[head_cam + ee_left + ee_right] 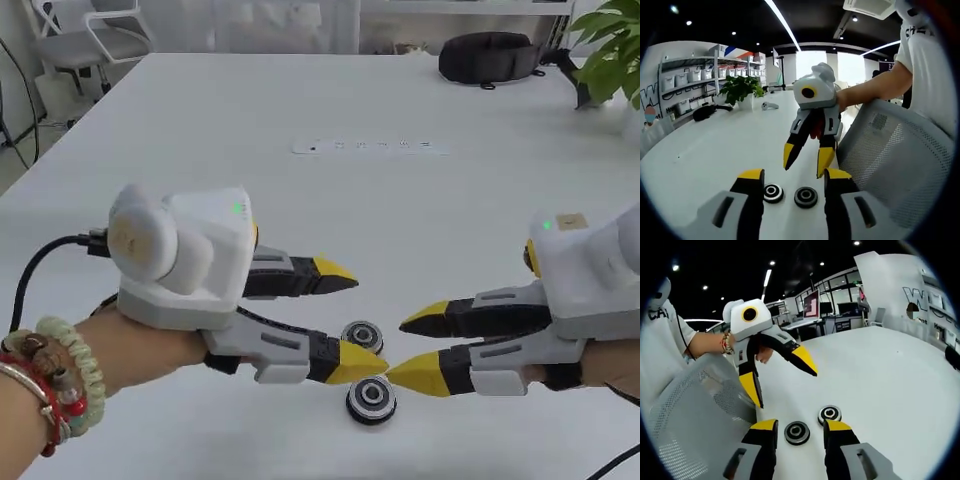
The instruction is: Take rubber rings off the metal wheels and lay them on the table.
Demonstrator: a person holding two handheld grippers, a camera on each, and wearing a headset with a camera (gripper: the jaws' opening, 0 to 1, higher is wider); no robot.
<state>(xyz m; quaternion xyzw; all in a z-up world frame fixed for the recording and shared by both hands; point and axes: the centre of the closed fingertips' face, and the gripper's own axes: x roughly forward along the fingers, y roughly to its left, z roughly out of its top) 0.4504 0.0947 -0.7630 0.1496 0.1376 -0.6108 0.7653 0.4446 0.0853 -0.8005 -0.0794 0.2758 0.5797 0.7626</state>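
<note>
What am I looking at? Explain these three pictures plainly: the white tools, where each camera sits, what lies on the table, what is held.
These are not robot arms. A person holds two tools, each with two yellow-tipped jaws: the left gripper and the right gripper. The head view comes from a camera on the person's headset, looking down at the work. Each round picture comes from a camera on one gripper, looking along its own jaws, which rise from the bottom; the gripper in the middle of it is the other hand's. On the white table lie two metal wheels, the nearer wheel and the farther wheel, each with a dark ring that looks still on. Both grippers are open and hold nothing.
</note>
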